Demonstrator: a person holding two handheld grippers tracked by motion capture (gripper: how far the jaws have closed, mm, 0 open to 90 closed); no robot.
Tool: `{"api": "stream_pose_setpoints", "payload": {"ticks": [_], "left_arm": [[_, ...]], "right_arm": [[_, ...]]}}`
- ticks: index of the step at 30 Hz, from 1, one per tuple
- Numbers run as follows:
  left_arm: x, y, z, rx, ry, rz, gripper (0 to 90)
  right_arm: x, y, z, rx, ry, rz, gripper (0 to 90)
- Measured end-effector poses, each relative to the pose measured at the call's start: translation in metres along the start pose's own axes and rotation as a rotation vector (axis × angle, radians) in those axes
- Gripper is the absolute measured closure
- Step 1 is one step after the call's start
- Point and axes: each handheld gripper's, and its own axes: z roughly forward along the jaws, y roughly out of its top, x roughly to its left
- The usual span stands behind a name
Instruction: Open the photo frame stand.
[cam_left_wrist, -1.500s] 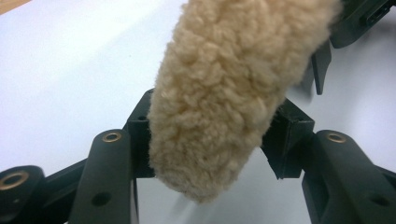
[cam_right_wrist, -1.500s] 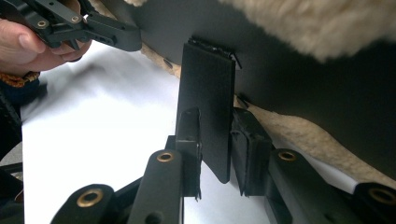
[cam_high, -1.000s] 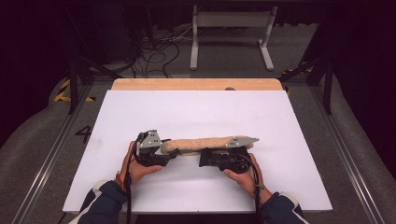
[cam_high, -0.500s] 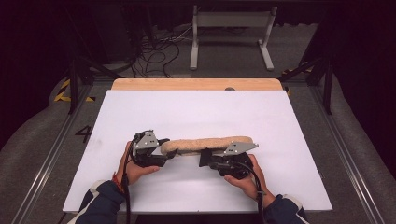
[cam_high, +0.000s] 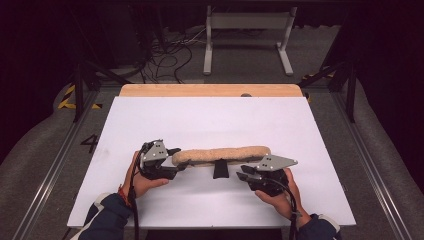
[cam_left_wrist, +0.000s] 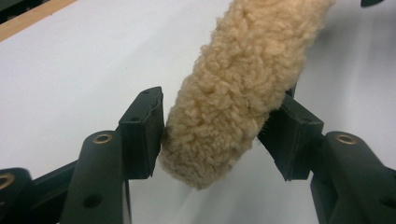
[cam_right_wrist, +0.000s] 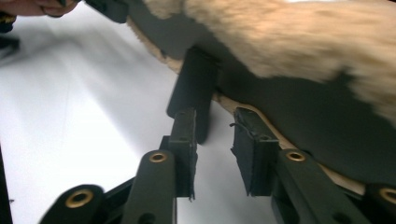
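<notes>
From my remote station, the left gripper (cam_high: 176, 159) clamps one end of the fleece pad (cam_high: 222, 154), a long, rounded sheepskin-like strip, cream and curly on top with a dark, smooth backing underneath. In the left gripper view both black pads press into the pile of the fleece pad (cam_left_wrist: 243, 84), which bulges between them. The pad lies across the near middle of the white table (cam_high: 210, 120), stretched from the left gripper toward the right one. A short black strap (cam_high: 220, 169) hangs from the pad's near edge at mid-length.

To the right, the right gripper (cam_high: 242, 176) hovers just beside that strap; in its own view the jaws stand narrowly parted with nothing between them, the black strap (cam_right_wrist: 194, 91) just ahead of the left pad. That view is blurred, so I cannot say whether the pad touches the strap.

The risks I see: the soft pile may compress and slip out of the left gripper's hold if the right one tugs, and the limp strap could fold away from the jaws rather than seat between them.
</notes>
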Motion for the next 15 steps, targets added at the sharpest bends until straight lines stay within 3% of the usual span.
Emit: {"api": "stream_pose_setpoints", "payload": {"ticks": [9, 15], "left_arm": [[0.001, 0.001, -0.001, -0.004, -0.001, 0.0, 40.0], [0.0, 0.001, -0.002, -0.009, -0.012, 0.008, 39.7]], "right_arm": [[-0.011, -0.006, -0.02, -0.037, -0.055, 0.027, 73.6], [-0.012, -0.006, -0.019, -0.033, -0.044, 0.031, 75.7]]}}
